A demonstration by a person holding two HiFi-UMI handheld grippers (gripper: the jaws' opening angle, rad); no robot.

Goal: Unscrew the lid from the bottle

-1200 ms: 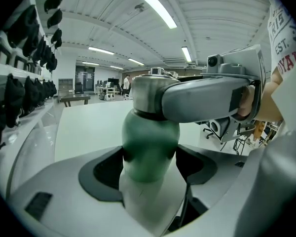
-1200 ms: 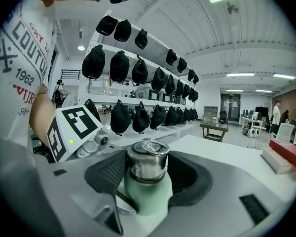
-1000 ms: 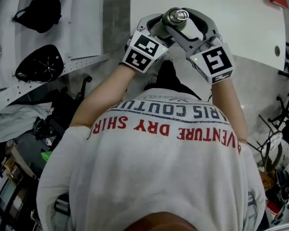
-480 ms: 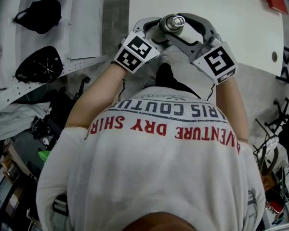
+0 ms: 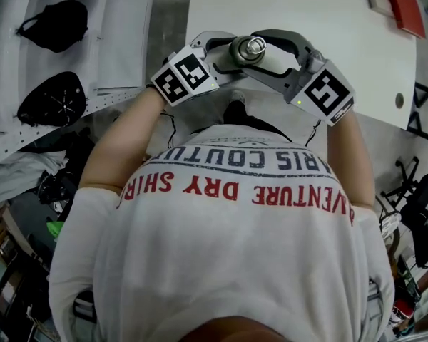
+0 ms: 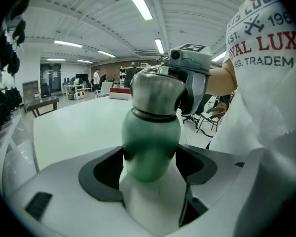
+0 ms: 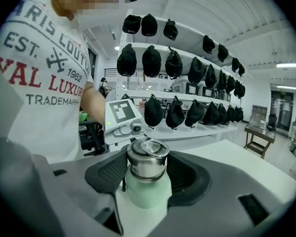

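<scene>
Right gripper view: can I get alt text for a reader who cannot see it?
The grey jaws of the right gripper clamp the brushed-steel lid of a pale green bottle, seen close up. Behind stand white shelves of black caps, with a person's white printed T-shirt at left.

bright even light, fisheye-warped edges
</scene>
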